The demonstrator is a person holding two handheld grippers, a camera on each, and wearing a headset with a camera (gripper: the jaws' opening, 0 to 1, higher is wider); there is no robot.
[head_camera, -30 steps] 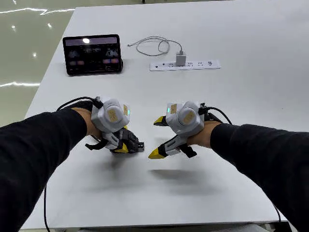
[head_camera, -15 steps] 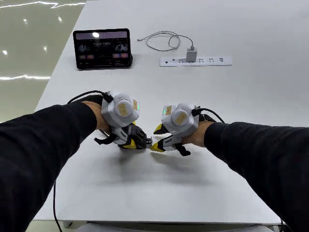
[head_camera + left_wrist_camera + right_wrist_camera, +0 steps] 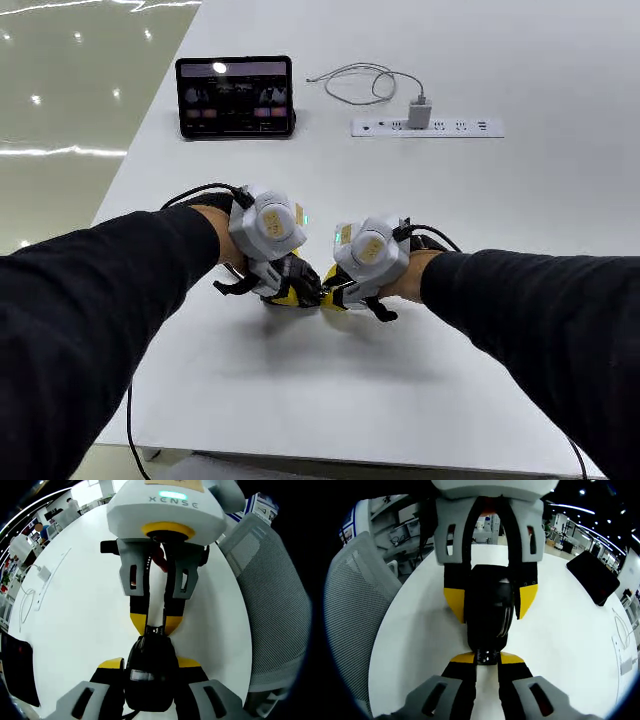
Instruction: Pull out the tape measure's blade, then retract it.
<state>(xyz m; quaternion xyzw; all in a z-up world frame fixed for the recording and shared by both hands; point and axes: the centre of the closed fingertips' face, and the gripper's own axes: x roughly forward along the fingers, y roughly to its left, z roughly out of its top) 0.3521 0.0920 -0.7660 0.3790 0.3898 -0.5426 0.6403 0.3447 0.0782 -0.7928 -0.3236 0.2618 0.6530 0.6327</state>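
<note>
Currently the tape measure (image 3: 150, 685) is held over the bench (image 3: 420, 210) between both grippers, long axis left-right, mouth toward the right gripper (image 3: 488, 657). Left gripper (image 3: 150, 662) fingers clamp its black body. Right fingers, nearly together, pinch the blade hook (image 3: 487, 654).

Seen from the headset, the head view looks forward and down over the white desk (image 3: 480, 200). The two gripper views sit low and very near, facing each other along the left tongs (image 3: 150, 662) and right tongs (image 3: 487, 657). All three share the black tape measure (image 3: 150, 682) and the desk top.
</note>
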